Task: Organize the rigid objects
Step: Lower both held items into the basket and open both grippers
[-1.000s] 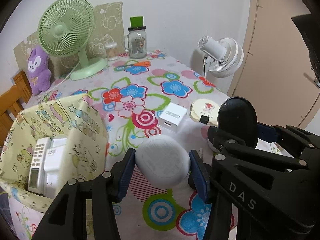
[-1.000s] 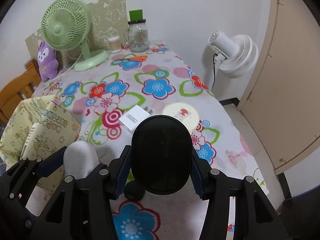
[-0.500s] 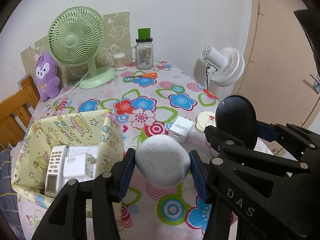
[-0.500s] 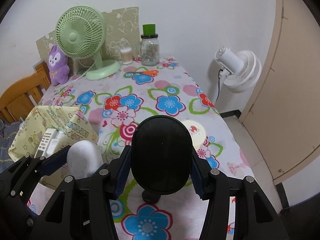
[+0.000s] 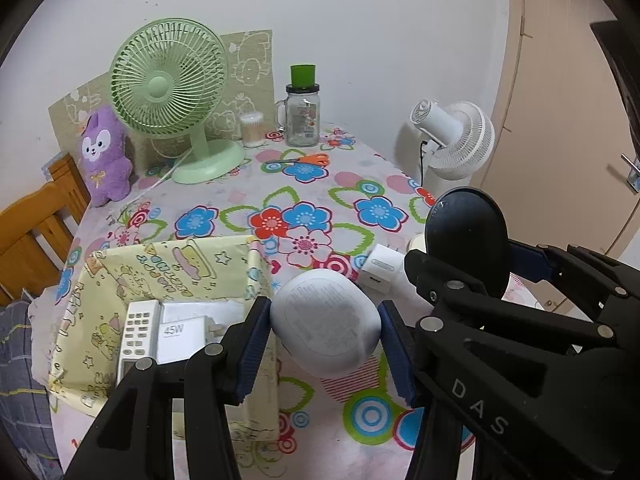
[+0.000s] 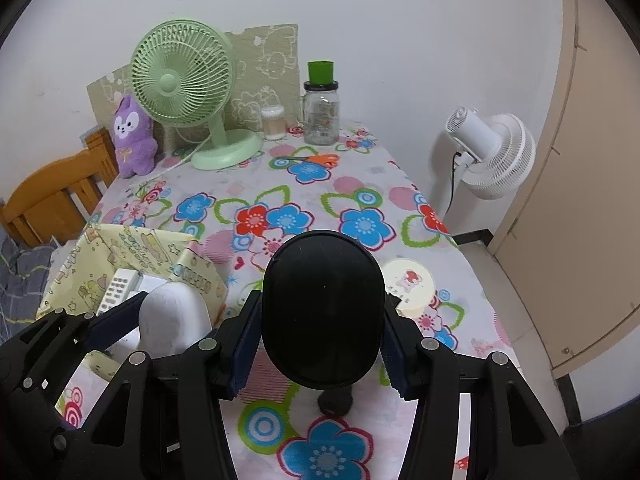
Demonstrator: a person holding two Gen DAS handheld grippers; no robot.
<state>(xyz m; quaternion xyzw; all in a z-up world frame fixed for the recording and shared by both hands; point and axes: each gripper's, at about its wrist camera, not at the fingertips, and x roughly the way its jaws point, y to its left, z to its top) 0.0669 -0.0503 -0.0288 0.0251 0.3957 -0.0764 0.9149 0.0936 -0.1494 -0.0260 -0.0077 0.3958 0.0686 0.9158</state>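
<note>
While the left wrist view looks down its fingers, the left gripper (image 5: 325,334) pinches a white rounded case (image 5: 325,324) above the flowered surface (image 5: 280,184), just right of a yellow fabric box (image 5: 160,272). Inside that box lie a white remote (image 5: 134,332) and a white charger (image 5: 180,338). A white plug cube (image 5: 382,268) sits just beyond the case, and the right gripper's black oval object (image 5: 466,240) shows at the right.

From the right wrist view, the right gripper (image 6: 322,342) clamps the black oval object (image 6: 322,308) above the surface (image 6: 280,176). A round cream tin (image 6: 410,286) lies near its right; the white case (image 6: 174,316) hangs left, at the box's (image 6: 132,244) edge.
</note>
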